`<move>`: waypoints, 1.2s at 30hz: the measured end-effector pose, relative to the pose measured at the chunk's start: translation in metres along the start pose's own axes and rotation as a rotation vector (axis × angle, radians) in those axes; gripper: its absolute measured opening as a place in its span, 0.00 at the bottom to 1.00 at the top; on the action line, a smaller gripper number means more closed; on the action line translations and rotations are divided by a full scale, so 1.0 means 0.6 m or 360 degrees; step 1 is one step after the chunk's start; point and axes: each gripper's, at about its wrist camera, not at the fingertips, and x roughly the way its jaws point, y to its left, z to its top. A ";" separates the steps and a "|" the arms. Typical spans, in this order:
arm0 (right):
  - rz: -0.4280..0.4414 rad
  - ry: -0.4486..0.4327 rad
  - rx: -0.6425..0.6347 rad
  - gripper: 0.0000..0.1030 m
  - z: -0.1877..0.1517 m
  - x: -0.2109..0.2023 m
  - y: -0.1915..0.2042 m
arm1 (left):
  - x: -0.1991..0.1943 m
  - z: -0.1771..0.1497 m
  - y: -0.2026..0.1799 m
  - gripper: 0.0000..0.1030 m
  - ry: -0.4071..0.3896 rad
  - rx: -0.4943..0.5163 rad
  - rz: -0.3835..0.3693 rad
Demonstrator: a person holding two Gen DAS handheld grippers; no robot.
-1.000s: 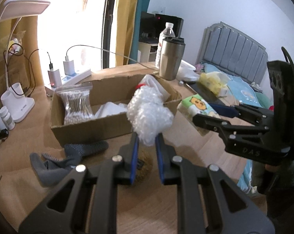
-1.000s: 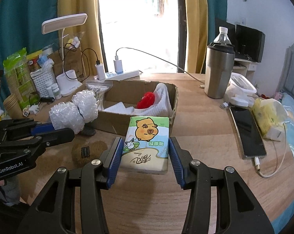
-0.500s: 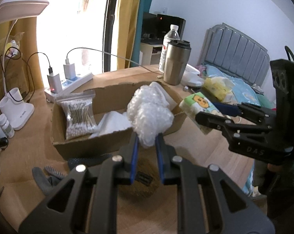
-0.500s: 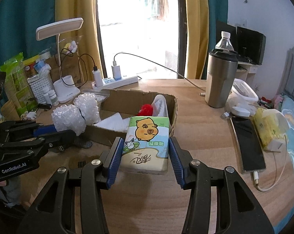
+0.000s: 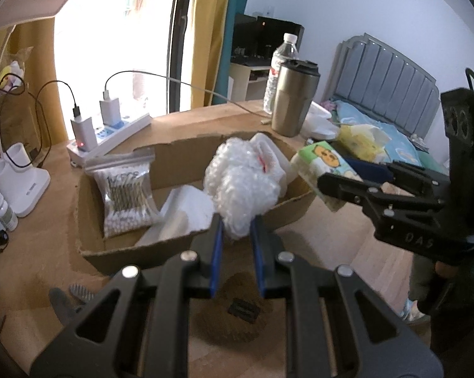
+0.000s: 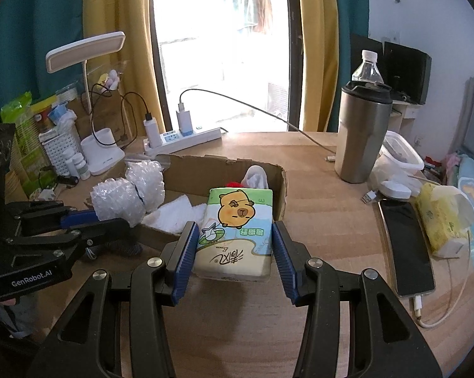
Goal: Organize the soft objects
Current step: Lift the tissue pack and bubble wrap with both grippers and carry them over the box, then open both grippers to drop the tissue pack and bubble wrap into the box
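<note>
At centre frame of the left wrist view, a wad of bubble wrap [image 5: 240, 186] is pinched between the blue pads of the left claw [image 5: 236, 245], held above the near wall of an open cardboard box [image 5: 180, 245]. Centre of the right wrist view, the right claw [image 6: 234, 252] grips a tissue pack [image 6: 237, 226] printed with a cartoon capybara, its pads pressed on both long sides, just in front of the box's right end.

Inside the box lie a zip bag of cotton swabs [image 5: 126, 195] at the left, white foam sheets [image 5: 180, 217] in the middle, and a white bag with something red [image 6: 252, 181] at the far right.

Lower centre of the left view, a brown furry thing [image 5: 234, 308] lies on the bench [image 6: 315, 208] under the claw, and a grey sock [image 5: 67, 296] at lower left. Right of the box stand a steel tumbler [image 6: 361, 135] and water bottle [image 6: 367, 69], with a phone [image 6: 405, 245] and yellow tissue pack [image 6: 441, 217] at the right edge. A power strip [image 6: 180, 140] and desk lamp [image 6: 89, 50] sit behind the box.
</note>
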 end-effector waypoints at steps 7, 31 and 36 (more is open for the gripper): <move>0.0016 0.0009 0.0012 0.49 0.007 0.021 -0.009 | 0.024 0.008 0.004 0.18 0.0031 -0.0002 0.0004; 0.0053 0.0077 0.0021 0.49 0.020 0.085 -0.022 | 0.088 0.030 0.006 0.27 0.0147 -0.0009 -0.0027; 0.0056 0.0079 -0.0001 0.55 0.018 0.083 -0.011 | 0.083 0.031 0.003 0.57 0.0138 -0.0002 -0.0023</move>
